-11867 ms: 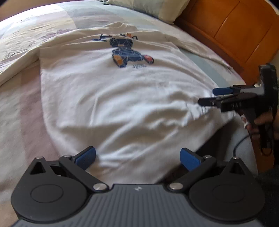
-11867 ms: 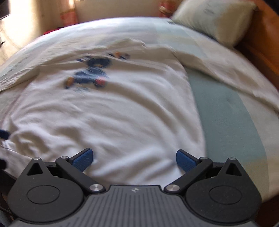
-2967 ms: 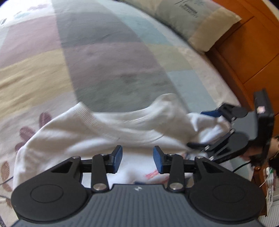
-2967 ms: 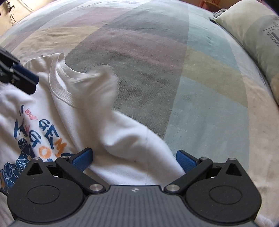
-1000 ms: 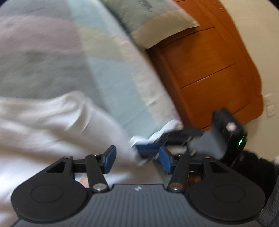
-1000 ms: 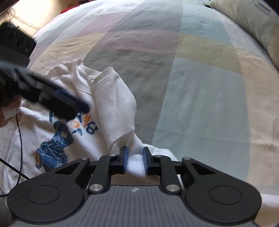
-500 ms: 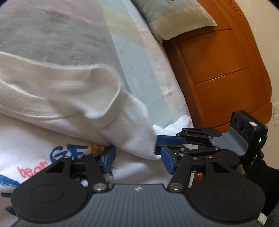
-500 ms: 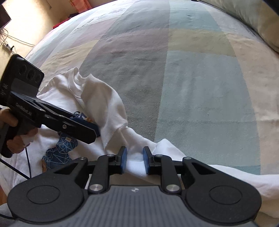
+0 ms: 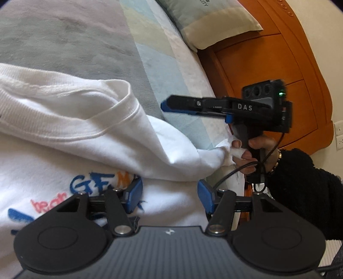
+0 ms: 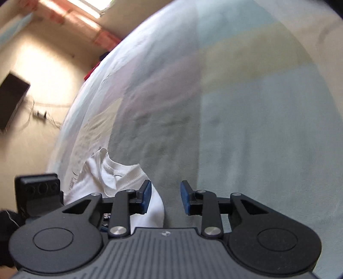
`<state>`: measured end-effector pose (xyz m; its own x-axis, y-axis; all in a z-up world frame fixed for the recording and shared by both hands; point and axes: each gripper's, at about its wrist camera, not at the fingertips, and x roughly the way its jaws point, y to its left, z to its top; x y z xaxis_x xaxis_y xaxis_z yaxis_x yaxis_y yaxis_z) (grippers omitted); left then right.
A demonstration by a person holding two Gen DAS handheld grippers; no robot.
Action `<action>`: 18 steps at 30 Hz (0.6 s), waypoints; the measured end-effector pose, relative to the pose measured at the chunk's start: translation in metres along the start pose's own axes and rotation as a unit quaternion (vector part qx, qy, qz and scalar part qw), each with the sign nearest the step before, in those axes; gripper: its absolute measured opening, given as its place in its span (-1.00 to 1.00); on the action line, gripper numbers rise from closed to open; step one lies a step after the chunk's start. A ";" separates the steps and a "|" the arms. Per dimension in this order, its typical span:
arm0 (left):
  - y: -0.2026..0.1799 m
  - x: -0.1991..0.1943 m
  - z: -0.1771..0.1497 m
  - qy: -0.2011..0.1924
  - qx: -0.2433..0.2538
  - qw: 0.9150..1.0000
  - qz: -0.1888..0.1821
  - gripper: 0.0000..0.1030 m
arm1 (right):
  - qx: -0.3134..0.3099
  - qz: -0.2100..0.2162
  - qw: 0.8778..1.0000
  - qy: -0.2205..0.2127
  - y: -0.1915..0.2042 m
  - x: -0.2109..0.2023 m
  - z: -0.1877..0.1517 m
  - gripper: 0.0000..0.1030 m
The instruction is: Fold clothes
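— Across the lower left of the left view, our shirt point(image 9: 90, 133) lies soft and light on the bed point(image 9: 85, 43), sleeve folded over.
— Both grippers, left point(image 9: 169, 196) and right point(image 10: 165, 197), gape partly, empty; we'd pinch the hemmed cuff.

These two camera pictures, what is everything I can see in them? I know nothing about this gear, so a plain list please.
White sweatshirt: one, white with blue and orange print, lying on the bed, sleeve folded over its front.
Bedspread: one, pastel patchwork, covering the bed.
Pillow: one, grey-green and cream, at the headboard.
Headboard: one, orange-brown wood.
Wall socket: one, white, on the wall beside the headboard.
Dark screen: one, black, on the far wall.
Left gripper: black, blue pads, open over the print.
Right gripper: same, open.
Hand: one, black fuzzy sleeve, holding the right gripper's handle.
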<state>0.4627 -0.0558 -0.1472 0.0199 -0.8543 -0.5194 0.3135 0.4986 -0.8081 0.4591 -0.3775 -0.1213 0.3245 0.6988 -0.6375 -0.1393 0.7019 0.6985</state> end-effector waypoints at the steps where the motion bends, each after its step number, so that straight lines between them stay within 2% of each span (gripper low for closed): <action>1: 0.002 0.000 0.000 0.000 -0.002 1.000 -0.005 0.13 | 0.020 0.014 1.000 0.009 -0.006 0.000 -0.005 -0.32; 4: 0.006 0.002 0.002 0.000 -0.009 1.000 -0.016 0.13 | 0.080 0.052 0.995 0.031 -0.022 0.005 -0.021 -0.27; 9: 0.008 0.003 0.003 0.002 -0.014 1.000 -0.022 0.13 | 0.130 0.113 0.985 0.030 -0.033 0.029 -0.022 -0.28; 13: 0.010 0.003 0.004 0.004 -0.016 0.999 -0.027 0.14 | 0.129 0.136 0.981 0.052 -0.033 0.052 -0.013 -0.67; 15: 0.011 0.003 0.004 0.005 -0.017 0.999 -0.030 0.14 | 0.137 0.147 0.978 0.057 -0.035 0.055 -0.013 -0.67; 18: 0.013 0.003 0.004 0.006 -0.018 0.999 -0.034 0.14 | 0.128 0.135 0.981 0.056 -0.031 0.055 -0.017 -0.75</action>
<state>0.4702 -0.0527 -0.1579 -0.0118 -0.8845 -0.4663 0.2790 0.4450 -0.8510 0.4648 -0.3582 -0.1832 0.2013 0.8756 -0.4391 0.0371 0.4411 0.8967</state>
